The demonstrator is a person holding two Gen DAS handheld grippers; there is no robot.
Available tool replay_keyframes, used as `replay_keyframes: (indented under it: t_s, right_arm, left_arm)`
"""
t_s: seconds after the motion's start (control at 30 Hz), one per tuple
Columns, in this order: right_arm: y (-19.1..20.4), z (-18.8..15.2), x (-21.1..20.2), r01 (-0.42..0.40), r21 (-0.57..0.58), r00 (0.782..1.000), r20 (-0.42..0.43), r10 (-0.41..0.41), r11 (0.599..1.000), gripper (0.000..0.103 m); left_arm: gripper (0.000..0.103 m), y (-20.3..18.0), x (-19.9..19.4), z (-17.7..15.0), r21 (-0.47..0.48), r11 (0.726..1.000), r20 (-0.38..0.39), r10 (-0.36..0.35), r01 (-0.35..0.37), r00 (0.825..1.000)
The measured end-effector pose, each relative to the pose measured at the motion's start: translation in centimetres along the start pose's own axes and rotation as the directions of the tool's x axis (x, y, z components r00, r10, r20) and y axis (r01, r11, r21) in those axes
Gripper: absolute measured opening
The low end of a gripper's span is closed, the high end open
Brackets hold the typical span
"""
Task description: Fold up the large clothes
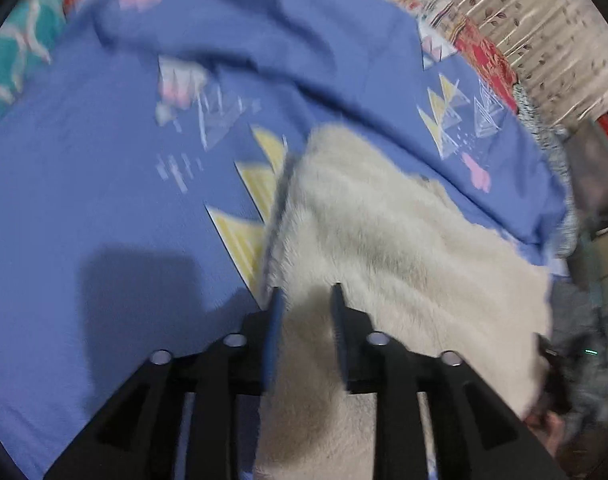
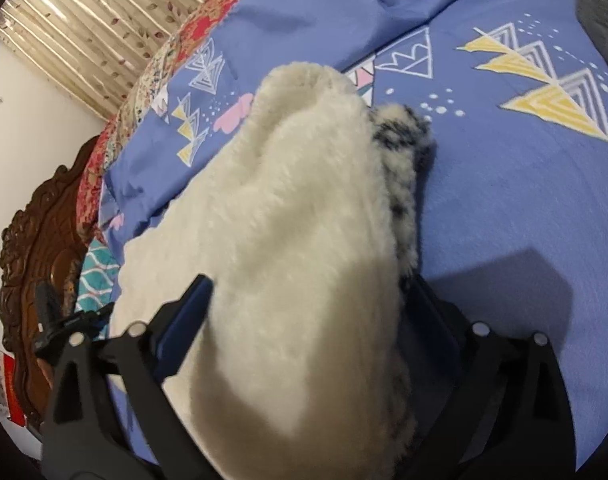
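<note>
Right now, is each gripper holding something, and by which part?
Both hold the white fleece garment: the right gripper around a bunched fold, the left gripper apparently at its blue-trimmed edge, though blur leaves that grip uncertain.

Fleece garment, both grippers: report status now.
Left gripper shut on white fleece garment. Right gripper shut on it too. Garment bunched over blue bedsheet. Nothing blocking.

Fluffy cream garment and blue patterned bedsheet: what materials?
Fluffy cream garment: looks like faux fur or plush fleece, matte, with long fuzzy pile; a black-flecked patch shows at its edge. Blue patterned bedsheet: smooth woven fabric, likely cotton or polyester, flat printed triangles, soft creases.
</note>
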State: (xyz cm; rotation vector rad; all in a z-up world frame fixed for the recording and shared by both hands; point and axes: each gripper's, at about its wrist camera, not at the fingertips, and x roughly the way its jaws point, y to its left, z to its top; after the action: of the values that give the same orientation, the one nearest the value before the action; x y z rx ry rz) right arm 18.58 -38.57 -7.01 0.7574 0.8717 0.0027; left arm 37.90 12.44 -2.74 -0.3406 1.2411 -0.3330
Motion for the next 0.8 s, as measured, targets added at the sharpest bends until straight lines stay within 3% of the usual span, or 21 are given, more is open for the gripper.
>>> replay_keyframes:
  t_s: [0.2,0.3,0.43,0.53,0.63,0.67,0.8]
  right_arm:
    - [1.5,1.2,2.2,0.018,-0.045,0.999,-0.028,-0.020,0.999,0.096]
    - [2.4,1.4,3.2,0.012,-0.082,0.999,-0.044,-0.016,0.997,0.097]
    - [3.3,1.1,4.0,-0.021,-0.138,0.998,-0.063,0.012,0.990,0.099]
    - [3.2,1.0,3.9,-0.126,-0.117,0.990,-0.082,0.117,0.985,0.099]
    - [3.1,0.9,4.1,-0.144,-0.120,0.987,-0.084,0.134,0.982,0.099]
    - [3.3,1.0,4.1,-0.143,-0.121,0.987,-0.087,0.133,0.982,0.099]
    - [3.0,1.4,4.1,-0.177,-0.090,0.981,-0.103,0.167,0.980,0.098]
  left_arm:
    - [0.066,1.0,2.8,2.0,-0.035,0.998,-0.061,-0.057,0.055,0.996]
    - [0.067,0.5,4.5,2.5,-0.044,0.994,-0.093,-0.100,0.096,0.991]
    - [0.072,-2.6,6.2,2.3,0.018,0.978,-0.160,-0.202,0.207,0.966]
    - [0.085,-5.3,6.1,1.5,0.129,0.977,-0.145,-0.150,0.169,0.978]
    - [0.093,-6.1,7.1,1.4,0.176,0.976,-0.159,-0.101,0.129,0.982]
    - [0.093,-5.8,7.5,1.7,0.170,0.978,-0.166,-0.088,0.117,0.982]
    - [0.092,-4.2,7.6,2.8,0.058,0.980,-0.166,-0.180,0.192,0.970]
